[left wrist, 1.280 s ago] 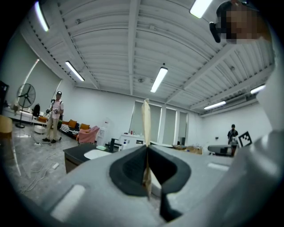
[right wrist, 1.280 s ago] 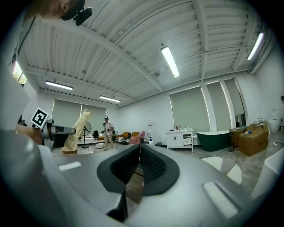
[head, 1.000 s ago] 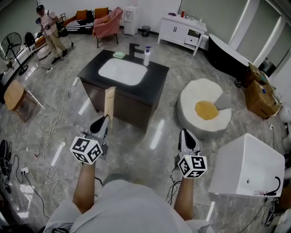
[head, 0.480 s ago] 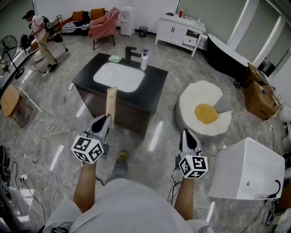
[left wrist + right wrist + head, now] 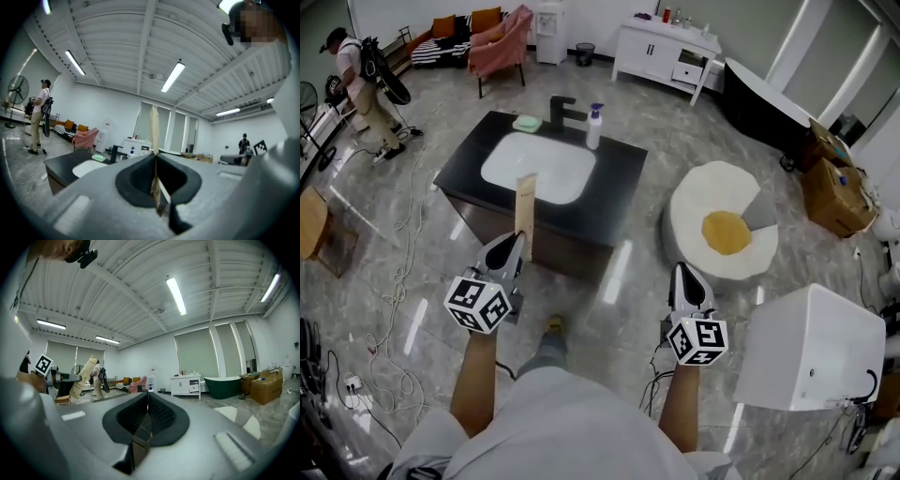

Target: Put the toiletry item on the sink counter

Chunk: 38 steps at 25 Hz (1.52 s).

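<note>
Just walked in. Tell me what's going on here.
A person stands a short way from the black sink counter. The left gripper is shut on a flat tan packet, held upright. The right gripper is shut and empty. The packet is not yet on the counter, where a pump bottle and faucet stand.

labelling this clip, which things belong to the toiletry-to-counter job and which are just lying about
Job:
- tan flat paper packet, in the left gripper, jaws shut on it
- black sink counter with white basin

Lying about:
- white pump bottle and pale green block on the counter
- round white cushion
- white box
- right gripper, jaws shut, empty
</note>
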Tool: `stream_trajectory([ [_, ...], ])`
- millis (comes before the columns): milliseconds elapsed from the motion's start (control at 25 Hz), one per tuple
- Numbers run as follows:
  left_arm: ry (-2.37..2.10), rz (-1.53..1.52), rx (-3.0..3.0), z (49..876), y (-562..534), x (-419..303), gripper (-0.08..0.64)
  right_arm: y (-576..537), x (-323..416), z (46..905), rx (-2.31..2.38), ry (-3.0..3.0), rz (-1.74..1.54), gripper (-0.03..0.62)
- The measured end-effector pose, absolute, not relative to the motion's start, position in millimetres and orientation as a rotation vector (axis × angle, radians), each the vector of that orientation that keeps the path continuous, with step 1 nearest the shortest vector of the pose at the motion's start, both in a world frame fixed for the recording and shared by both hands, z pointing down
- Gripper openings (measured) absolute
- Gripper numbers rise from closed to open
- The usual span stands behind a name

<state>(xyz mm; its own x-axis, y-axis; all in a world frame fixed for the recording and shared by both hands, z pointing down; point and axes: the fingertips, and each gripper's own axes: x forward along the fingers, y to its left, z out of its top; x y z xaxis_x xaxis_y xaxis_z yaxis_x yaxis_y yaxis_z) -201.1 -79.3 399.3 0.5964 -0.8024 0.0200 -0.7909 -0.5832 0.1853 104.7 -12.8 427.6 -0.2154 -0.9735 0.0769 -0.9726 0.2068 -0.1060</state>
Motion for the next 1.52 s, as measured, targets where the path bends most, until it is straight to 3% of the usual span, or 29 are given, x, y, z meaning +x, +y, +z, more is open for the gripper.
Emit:
stream_trajectory([
  [920,-1.212,-0.121,2.653,391,-311,-265,-0.002,-210,38,412,-2.104,2.346,-0.199,0.003],
  [1520,-1.065,-0.050,2.674,412,-364,-176,-0.002,-259,97,423,-2.154,2.290,-0.231,0.003],
])
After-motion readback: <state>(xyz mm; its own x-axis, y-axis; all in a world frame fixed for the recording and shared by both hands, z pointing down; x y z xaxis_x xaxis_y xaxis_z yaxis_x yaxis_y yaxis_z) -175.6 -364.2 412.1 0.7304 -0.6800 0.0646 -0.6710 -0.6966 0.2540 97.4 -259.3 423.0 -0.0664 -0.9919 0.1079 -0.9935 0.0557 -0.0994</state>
